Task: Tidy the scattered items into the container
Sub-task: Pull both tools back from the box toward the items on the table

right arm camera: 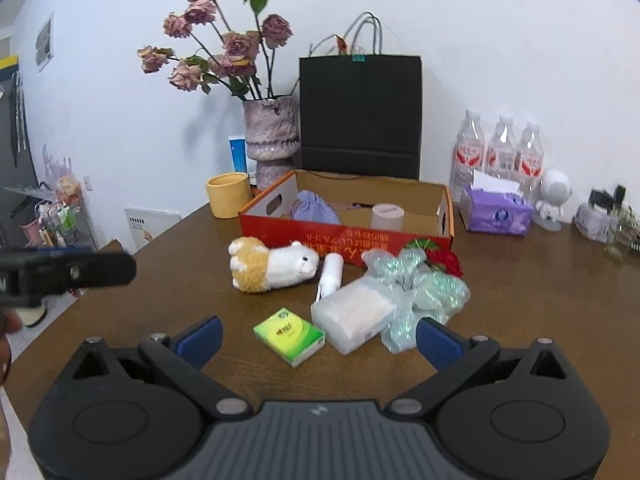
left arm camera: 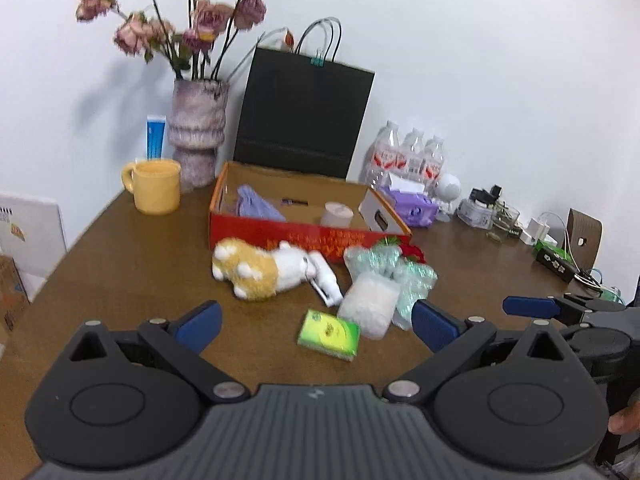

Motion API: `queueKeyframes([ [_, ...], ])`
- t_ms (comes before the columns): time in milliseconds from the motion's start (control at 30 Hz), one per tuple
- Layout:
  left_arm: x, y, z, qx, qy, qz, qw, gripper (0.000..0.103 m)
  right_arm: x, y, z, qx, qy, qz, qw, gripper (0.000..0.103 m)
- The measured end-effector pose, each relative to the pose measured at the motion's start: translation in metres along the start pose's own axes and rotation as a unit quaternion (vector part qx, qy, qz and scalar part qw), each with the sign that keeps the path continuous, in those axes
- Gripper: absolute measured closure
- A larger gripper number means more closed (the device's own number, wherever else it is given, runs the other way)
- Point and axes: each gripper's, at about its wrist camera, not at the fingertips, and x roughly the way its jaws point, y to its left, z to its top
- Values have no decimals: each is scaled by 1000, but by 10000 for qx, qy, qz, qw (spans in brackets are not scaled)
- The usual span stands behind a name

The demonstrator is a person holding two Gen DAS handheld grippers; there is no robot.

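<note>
A red cardboard box sits mid-table, holding a purple pouch and a pale roll. In front of it lie a plush toy, a white bottle, a clear tub of cotton, a green tissue pack, bubble wrap and a red flower. My left gripper is open and empty, near the tissue pack. My right gripper is open and empty, just short of the tissue pack and tub.
A yellow mug, a vase of dried roses, a black paper bag, water bottles, a purple tissue box and small clutter line the back and right. The table's left edge is close.
</note>
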Motion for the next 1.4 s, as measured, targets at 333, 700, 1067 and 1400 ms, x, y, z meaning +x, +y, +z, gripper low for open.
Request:
queueKeyframes([
  [333, 9, 3, -20, -76, 195, 108, 9997, 0, 4, -6, -10, 162, -2, -140, 9998, 0],
  [700, 14, 6, -26, -140, 280, 81, 9995, 0, 12, -6, -11, 189, 22, -85, 9998, 0],
  [1067, 21, 6, -27, -145, 323, 63, 9994, 0, 16, -9, -12, 209, 69, -141, 9997, 0],
  [1400, 27, 10, -28, -204, 378, 96, 9990, 0, 23, -9, -13, 220, 160, -101, 9996, 0],
])
